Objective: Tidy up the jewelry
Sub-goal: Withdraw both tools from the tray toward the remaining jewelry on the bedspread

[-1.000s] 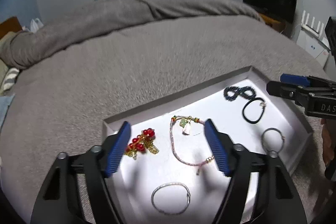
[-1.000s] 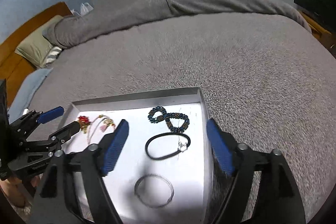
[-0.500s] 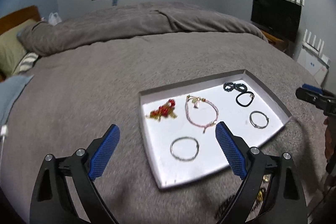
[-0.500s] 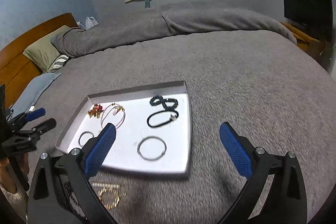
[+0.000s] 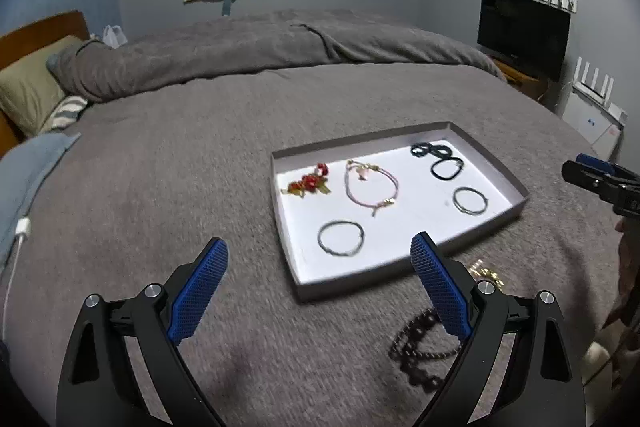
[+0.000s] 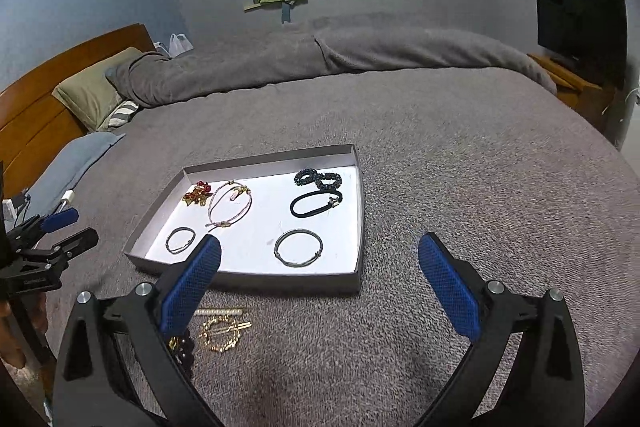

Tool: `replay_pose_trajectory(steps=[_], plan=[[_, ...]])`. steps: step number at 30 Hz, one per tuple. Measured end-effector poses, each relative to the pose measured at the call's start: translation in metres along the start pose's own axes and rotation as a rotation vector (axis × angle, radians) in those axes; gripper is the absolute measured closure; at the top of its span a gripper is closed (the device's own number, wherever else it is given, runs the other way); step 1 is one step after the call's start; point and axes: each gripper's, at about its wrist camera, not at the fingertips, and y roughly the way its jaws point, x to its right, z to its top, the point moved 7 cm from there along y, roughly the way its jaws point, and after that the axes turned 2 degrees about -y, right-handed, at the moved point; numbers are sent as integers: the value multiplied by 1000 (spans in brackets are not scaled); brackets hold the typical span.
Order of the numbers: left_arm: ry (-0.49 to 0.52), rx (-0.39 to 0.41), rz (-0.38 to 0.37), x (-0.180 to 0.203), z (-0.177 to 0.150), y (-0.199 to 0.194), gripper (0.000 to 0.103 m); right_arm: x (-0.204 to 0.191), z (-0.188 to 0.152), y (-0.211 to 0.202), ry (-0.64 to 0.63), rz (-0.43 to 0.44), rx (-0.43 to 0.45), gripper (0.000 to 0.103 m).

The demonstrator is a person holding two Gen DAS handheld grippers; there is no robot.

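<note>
A grey tray with a white floor lies on the grey bed cover. It holds a red and gold piece, a pink cord bracelet, a dark beaded bracelet, a black hair tie and two thin metal bangles. On the cover in front of the tray lie a gold chain and a dark bead bracelet. My left gripper and my right gripper are both open and empty, held back from the tray.
The bed cover spreads around the tray. A folded duvet and pillows lie at the far side by the wooden headboard. A TV on a stand and a white appliance stand to the right. A charging cable lies at the left.
Both grippers have pulled back and up from over the tray, so the whole tray and the loose pieces in front of it now show. Both jaws have opened wider.
</note>
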Motion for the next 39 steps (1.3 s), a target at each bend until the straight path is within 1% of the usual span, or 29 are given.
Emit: replay_pose_trajectory(steps=[6, 16, 21, 27, 32, 34, 39], plan=[[3, -12, -2, 6, -14, -11, 11, -7, -11, -9, -43, -15, 0, 5], [19, -23, 5, 14, -28, -18, 11, -7, -27, -15, -46, -11, -17, 5], [32, -57, 8, 18, -43, -10, 11, -12, -40, -10, -51, 1, -48, 5], [49, -97, 1, 20, -64, -5, 11, -21, -53, -9, -93, 10, -69, 5], [61, -123, -20, 25, -79, 1, 11, -25, -63, -1, -94, 25, -98, 5], [75, -141, -29, 31, -84, 4, 11, -29, -68, 3, -96, 39, -110, 5], [114, -157, -63, 46, -92, 8, 11, -36, -76, 10, -119, 48, -125, 5]])
